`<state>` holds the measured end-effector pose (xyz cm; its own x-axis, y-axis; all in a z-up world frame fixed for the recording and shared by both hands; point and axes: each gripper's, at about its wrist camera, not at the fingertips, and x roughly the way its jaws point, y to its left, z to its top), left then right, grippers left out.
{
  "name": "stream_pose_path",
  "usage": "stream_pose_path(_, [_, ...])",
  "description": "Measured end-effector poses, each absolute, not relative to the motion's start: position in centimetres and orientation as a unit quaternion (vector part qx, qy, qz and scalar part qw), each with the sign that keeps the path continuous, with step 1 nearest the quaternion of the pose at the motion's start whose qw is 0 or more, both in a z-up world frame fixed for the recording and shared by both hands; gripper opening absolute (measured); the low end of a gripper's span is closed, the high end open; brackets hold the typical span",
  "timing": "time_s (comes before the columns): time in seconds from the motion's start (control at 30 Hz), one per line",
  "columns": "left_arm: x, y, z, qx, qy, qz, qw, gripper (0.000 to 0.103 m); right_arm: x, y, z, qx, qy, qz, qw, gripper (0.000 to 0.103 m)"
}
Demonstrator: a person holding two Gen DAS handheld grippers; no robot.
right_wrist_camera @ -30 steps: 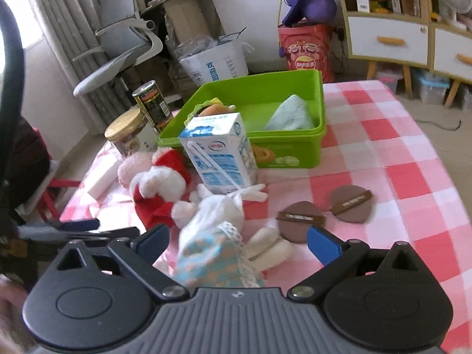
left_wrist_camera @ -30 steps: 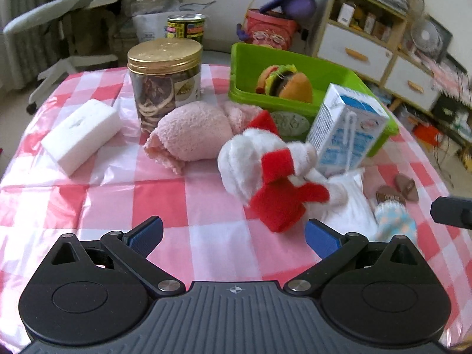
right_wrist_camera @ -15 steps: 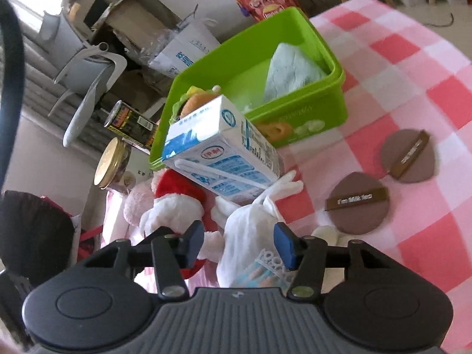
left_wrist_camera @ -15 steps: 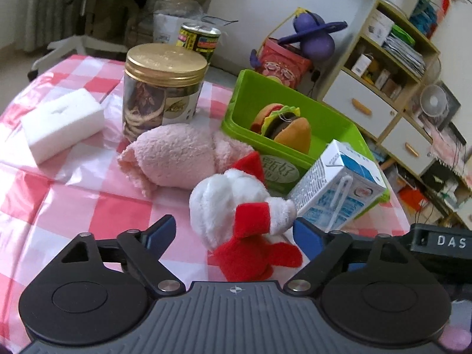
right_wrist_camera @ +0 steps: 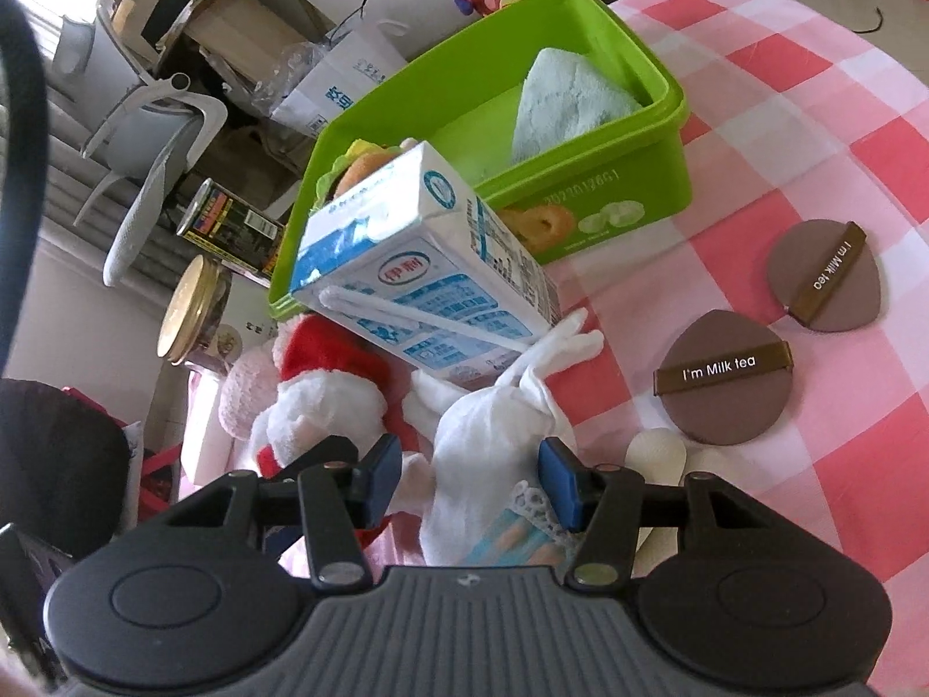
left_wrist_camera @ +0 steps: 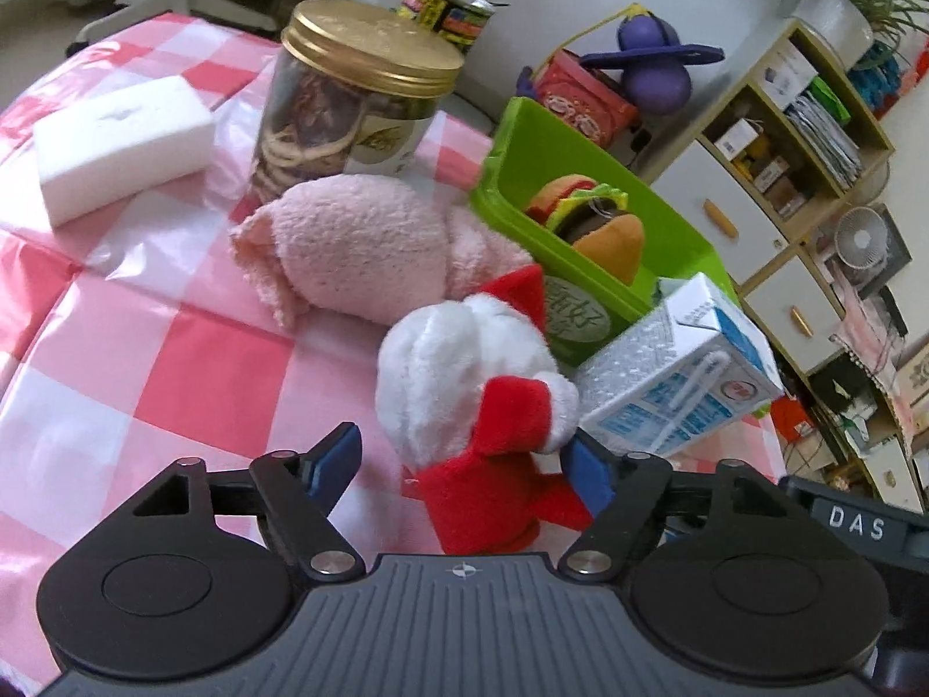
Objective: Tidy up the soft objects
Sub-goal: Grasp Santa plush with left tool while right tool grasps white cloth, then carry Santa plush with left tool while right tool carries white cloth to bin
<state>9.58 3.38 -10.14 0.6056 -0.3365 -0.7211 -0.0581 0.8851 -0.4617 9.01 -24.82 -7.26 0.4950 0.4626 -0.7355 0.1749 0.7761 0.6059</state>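
Observation:
My left gripper is open around a red-and-white Santa plush; its right finger touches the plush, its left stands apart. A pink rolled towel lies behind it. My right gripper is open around a white rabbit plush in a blue patterned dress; the right finger touches it. The Santa plush also shows to its left. The green bin holds a burger plush and a pale blue cloth.
A milk carton leans over the plushes in front of the bin. A gold-lidded jar, a can and a white sponge block stand at the left. Two brown "Milk tea" puffs lie right.
Both grippers have moved forward over their plushes and narrowed. The left now straddles the Santa plush, the right the rabbit plush. The milk carton has tilted over.

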Motion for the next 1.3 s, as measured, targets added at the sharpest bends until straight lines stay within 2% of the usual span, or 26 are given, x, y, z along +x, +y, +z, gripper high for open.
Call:
stream_pose_path(0.17, [9.6,3.7,-10.4,-0.231,0.436,-0.076,0.866,0.072,9.0,-24.4,-7.9,0.306,0.502,0.085,0.804,0.026])
stream_pose_path(0.23, [9.5,3.6,-10.1,-0.225,0.432,-0.081,0.870,0.068,9.0,-24.1,-8.0,0.296,0.501,0.085,0.809,0.026])
stream_pose_path(0.3, [9.4,3.3,-9.9,-0.217,0.430,-0.087,0.872,0.059,9.0,-23.7,-7.8,0.281,0.500,0.085,0.815,0.026])
stream_pose_path(0.4, [9.3,3.0,-9.6,-0.203,0.429,-0.087,0.876,0.053,9.0,-23.1,-7.6,0.257,0.497,0.086,0.824,0.026])
stream_pose_path(0.5, [9.3,3.0,-9.4,-0.201,0.430,-0.084,0.876,0.050,9.0,-22.4,-7.4,0.237,0.498,0.085,0.830,0.011])
stream_pose_path(0.63, [9.4,3.2,-9.0,-0.198,0.434,-0.082,0.875,0.048,9.0,-21.7,-6.7,0.223,0.496,0.103,0.833,0.000])
stream_pose_path(0.97, [8.7,4.3,-6.1,-0.185,0.422,-0.089,0.883,0.047,8.4,-22.2,-4.9,0.265,0.472,0.139,0.829,0.000])
stream_pose_path(1.3, [7.3,5.6,-2.8,-0.189,0.393,-0.095,0.895,0.047,7.6,-23.9,-0.7,0.332,0.405,0.181,0.833,0.000])
